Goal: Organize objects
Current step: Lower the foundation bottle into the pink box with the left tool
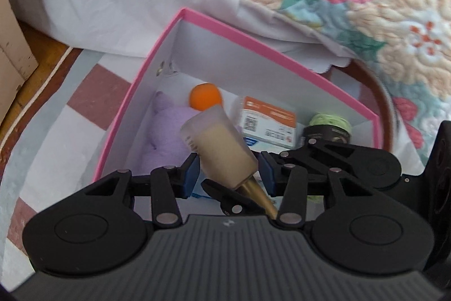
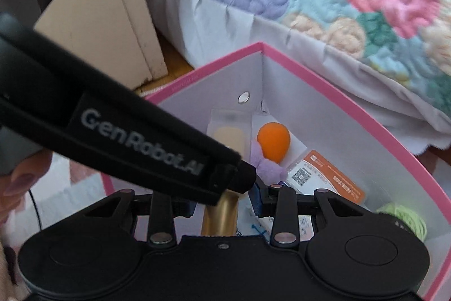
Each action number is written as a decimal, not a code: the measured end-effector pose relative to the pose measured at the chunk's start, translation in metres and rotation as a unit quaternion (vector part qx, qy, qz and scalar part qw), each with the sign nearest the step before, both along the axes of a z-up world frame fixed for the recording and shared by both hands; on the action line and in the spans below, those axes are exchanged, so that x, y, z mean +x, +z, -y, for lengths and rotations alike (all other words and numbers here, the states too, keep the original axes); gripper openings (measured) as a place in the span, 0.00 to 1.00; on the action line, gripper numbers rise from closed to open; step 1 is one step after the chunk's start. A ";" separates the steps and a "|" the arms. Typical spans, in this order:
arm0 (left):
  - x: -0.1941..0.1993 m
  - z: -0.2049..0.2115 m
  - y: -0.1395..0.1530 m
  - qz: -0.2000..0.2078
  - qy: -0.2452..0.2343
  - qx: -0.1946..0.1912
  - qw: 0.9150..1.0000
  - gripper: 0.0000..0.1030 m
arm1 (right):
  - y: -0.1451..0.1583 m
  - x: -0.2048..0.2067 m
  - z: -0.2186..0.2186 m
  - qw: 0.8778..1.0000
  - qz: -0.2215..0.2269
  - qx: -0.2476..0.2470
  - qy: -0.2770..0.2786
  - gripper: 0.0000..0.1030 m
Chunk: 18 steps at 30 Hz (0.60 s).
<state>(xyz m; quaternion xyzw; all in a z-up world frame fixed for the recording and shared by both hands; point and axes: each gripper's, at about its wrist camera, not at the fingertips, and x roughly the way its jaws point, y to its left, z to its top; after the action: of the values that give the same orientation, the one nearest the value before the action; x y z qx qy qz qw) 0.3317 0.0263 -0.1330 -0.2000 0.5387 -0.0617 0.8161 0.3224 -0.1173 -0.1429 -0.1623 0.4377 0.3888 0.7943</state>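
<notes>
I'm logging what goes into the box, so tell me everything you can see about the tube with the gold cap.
The tube is translucent frosted plastic, filled with beige cream, with a flat crimped end and a tapered metallic gold cap. Small blurred print runs along one edge. It is tilted over the open pink box, crimped end pointing up and away. The right gripper is shut on the gold cap, while the left gripper flanks the tube body; whether its pads touch is unclear. The tube appears not to rest on the box's contents.

A pink-rimmed box [image 1: 279, 52] is sitting on a red-and-white checked cloth [image 1: 93, 98] covering the floor, with a floral quilted bed [image 1: 380, 13] rising just beyond its far side.
</notes>
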 end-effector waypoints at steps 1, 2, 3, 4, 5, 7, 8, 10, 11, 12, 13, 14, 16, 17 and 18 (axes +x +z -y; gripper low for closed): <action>0.003 -0.001 -0.004 -0.007 0.003 0.004 1.000 0.43 | -0.003 0.001 -0.003 1.000 0.004 -0.010 0.012 0.40; 0.006 -0.001 -0.008 -0.015 0.003 0.007 1.000 0.41 | -0.007 0.003 -0.006 0.999 0.007 -0.020 0.024 0.39; 0.007 -0.001 -0.012 -0.019 0.002 0.010 1.000 0.42 | -0.009 0.005 -0.008 0.999 0.010 -0.026 0.034 0.39; 0.009 -0.001 -0.015 -0.021 -0.001 0.010 1.000 0.42 | -0.011 0.008 -0.010 0.999 0.009 -0.030 0.040 0.39; 0.010 0.000 -0.018 -0.023 -0.001 0.010 1.000 0.42 | -0.013 0.010 -0.011 0.998 0.007 -0.033 0.044 0.39; 0.012 -0.001 -0.023 -0.032 0.001 0.000 0.999 0.41 | -0.015 0.010 -0.011 0.998 0.014 -0.041 0.052 0.39; 0.012 -0.002 -0.026 -0.037 0.003 -0.006 0.999 0.38 | -0.016 0.008 -0.012 0.997 0.021 -0.050 0.059 0.38; 0.011 -0.002 -0.030 -0.036 0.008 -0.009 0.999 0.37 | -0.017 0.005 -0.012 0.996 0.026 -0.061 0.067 0.38; 0.009 -0.003 -0.031 -0.032 0.011 -0.003 0.999 0.36 | -0.017 0.004 -0.011 0.995 0.027 -0.063 0.065 0.38; 0.009 -0.004 -0.032 -0.028 0.014 0.005 0.999 0.36 | -0.017 0.002 -0.009 0.996 0.028 -0.065 0.062 0.41; 0.009 -0.006 -0.033 -0.023 0.016 -0.001 1.000 0.34 | -0.015 0.000 -0.007 0.996 0.030 -0.067 0.059 0.42; 0.009 -0.007 -0.035 -0.023 0.019 -0.009 1.000 0.33 | -0.013 -0.002 -0.004 0.996 0.035 -0.065 0.056 0.43; 0.010 -0.009 -0.036 -0.021 0.023 -0.017 0.999 0.31 | -0.010 -0.006 0.002 0.996 0.040 -0.061 0.049 0.43; 0.010 -0.009 -0.036 -0.016 0.021 -0.018 1.000 0.29 | -0.010 -0.007 0.004 0.996 0.040 -0.061 0.045 0.42; 0.011 -0.008 -0.037 -0.011 0.021 -0.019 1.000 0.28 | -0.009 -0.008 0.007 0.997 0.040 -0.057 0.042 0.35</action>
<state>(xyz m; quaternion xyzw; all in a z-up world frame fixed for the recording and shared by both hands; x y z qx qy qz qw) 0.3427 0.0345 -0.1695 -0.2273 0.5421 -0.0531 0.8072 0.3148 -0.1238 -0.1519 -0.2408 0.4198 0.3900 0.7834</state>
